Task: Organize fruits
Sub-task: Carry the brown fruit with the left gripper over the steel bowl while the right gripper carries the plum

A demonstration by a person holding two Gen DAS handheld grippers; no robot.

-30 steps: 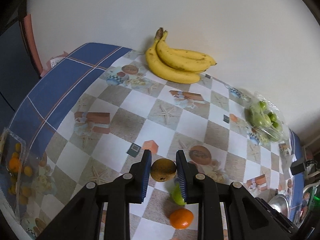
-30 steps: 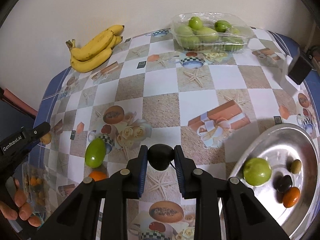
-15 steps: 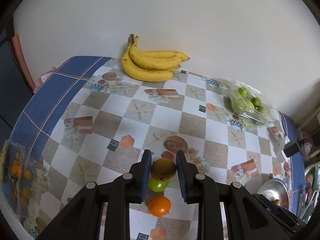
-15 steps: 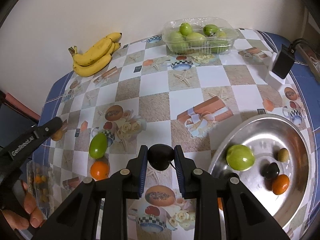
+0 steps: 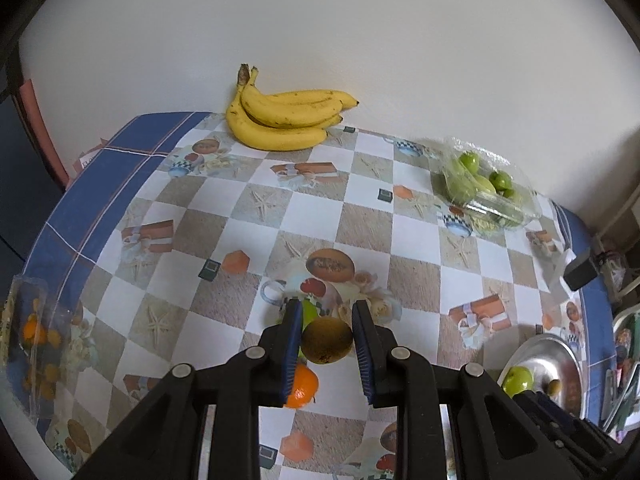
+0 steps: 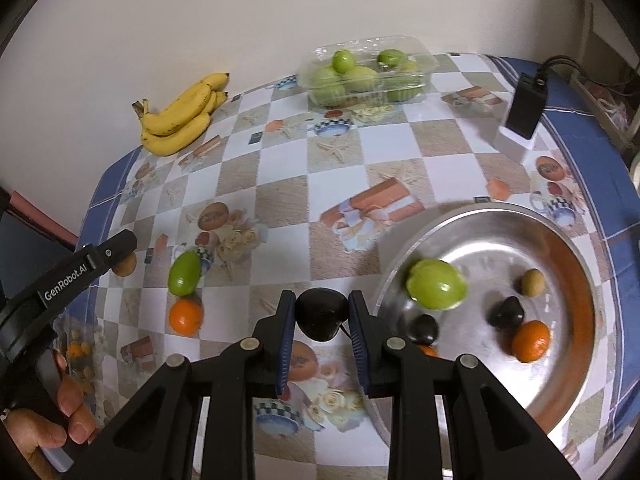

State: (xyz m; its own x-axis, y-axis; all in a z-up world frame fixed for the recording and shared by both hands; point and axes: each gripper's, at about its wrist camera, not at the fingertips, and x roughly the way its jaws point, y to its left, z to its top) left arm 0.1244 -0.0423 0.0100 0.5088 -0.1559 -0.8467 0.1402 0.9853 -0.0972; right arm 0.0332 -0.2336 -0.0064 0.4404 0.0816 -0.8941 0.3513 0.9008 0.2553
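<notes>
My left gripper [image 5: 326, 336] is shut on a brownish-yellow round fruit [image 5: 326, 339], held above the table; the same fruit [image 6: 125, 265] peeks out beside that gripper in the right wrist view. My right gripper [image 6: 321, 314] is shut on a dark, near-black fruit [image 6: 321, 314], just left of the silver plate [image 6: 560, 376]. On the plate lie a green fruit [image 6: 436, 284], two dark fruits [image 6: 507, 312], an orange [image 6: 530, 341] and a small tan fruit [image 6: 533, 282]. A green oval fruit [image 6: 184, 273] and an orange [image 6: 185, 316] lie loose on the tablecloth.
A banana bunch [image 5: 286, 118] rests by the wall. A clear box of green fruits [image 6: 366, 72] sits at the back. A black adapter on a white block [image 6: 524, 110] stands back right. A clear pack of small orange fruits [image 5: 34, 344] lies at the left edge.
Both grippers have carried their fruits to the right across the table. The silver plate now fills much more of the right wrist view, and the loose green fruit and orange have slid left.
</notes>
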